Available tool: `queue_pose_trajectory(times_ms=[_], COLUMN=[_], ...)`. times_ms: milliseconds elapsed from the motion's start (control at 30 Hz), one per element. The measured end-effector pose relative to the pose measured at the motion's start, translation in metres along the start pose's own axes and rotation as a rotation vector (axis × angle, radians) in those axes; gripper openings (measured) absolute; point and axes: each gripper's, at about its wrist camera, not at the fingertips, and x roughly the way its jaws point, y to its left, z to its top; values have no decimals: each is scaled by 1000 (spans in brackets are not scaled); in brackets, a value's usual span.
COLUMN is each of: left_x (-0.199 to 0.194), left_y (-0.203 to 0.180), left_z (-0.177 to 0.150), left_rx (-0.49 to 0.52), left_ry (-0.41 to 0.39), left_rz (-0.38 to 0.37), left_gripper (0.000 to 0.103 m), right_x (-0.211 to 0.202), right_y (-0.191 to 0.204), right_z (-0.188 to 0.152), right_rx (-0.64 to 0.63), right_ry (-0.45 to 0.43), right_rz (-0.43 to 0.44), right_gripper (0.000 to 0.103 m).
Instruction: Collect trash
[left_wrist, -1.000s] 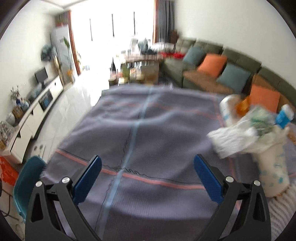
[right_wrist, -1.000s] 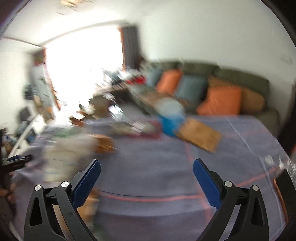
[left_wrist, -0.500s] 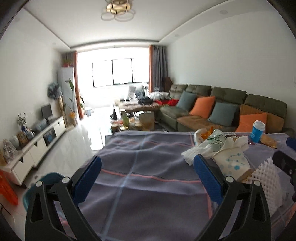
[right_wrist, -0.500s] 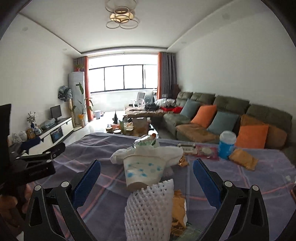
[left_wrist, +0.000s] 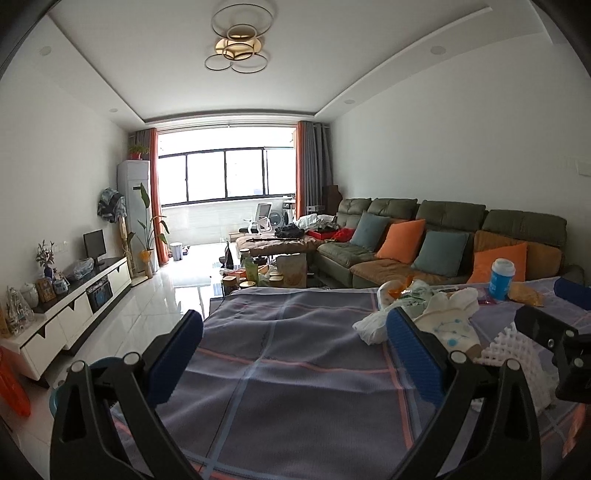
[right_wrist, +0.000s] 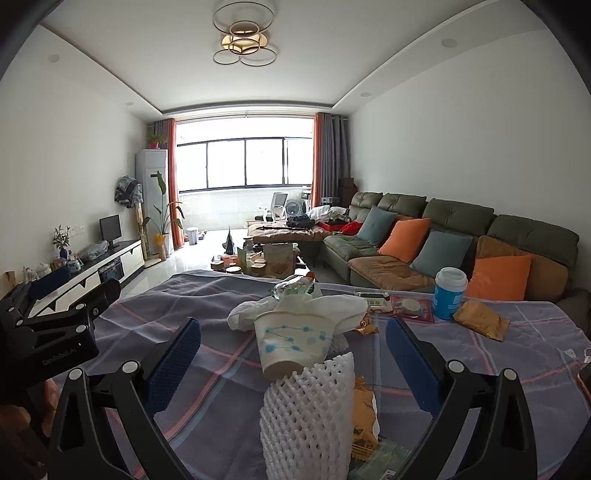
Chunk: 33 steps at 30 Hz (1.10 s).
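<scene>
A small white bin (right_wrist: 293, 341) lined with a white bag and stuffed with wrappers stands on the grey-blue tablecloth (right_wrist: 221, 387). It also shows in the left wrist view (left_wrist: 452, 326). A white foam net sleeve (right_wrist: 306, 413) lies just before my open, empty right gripper (right_wrist: 290, 365). An orange snack wrapper (right_wrist: 364, 417) lies beside the sleeve. A blue cup (right_wrist: 448, 293), a brown packet (right_wrist: 480, 319) and a red packet (right_wrist: 412, 308) lie further back. My left gripper (left_wrist: 295, 354) is open and empty over bare cloth, left of the bin.
A green sofa (right_wrist: 461, 236) with orange and blue cushions runs along the right wall. A cluttered coffee table (right_wrist: 273, 254) stands beyond the table's far edge. A white TV cabinet (left_wrist: 66, 310) lines the left wall. A teal chair (left_wrist: 96, 369) sits at the table's left.
Both grippers have tilted up from looking down at the table to a level view of the room, then held steady. The bin now sits straight ahead of the right gripper.
</scene>
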Motion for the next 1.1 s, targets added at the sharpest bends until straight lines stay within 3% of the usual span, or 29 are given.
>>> queue_pose_trajectory(times_ms=[1100], left_x=[-8], left_y=[3], left_z=[-7], left_rx=[-28], left_ry=[-13], left_rz=[-10], left_gripper=[100], right_x=[-6], right_y=[0], right_z=[-1], right_rx=[7], right_ry=[-11], right_rz=[10], right_gripper=[99])
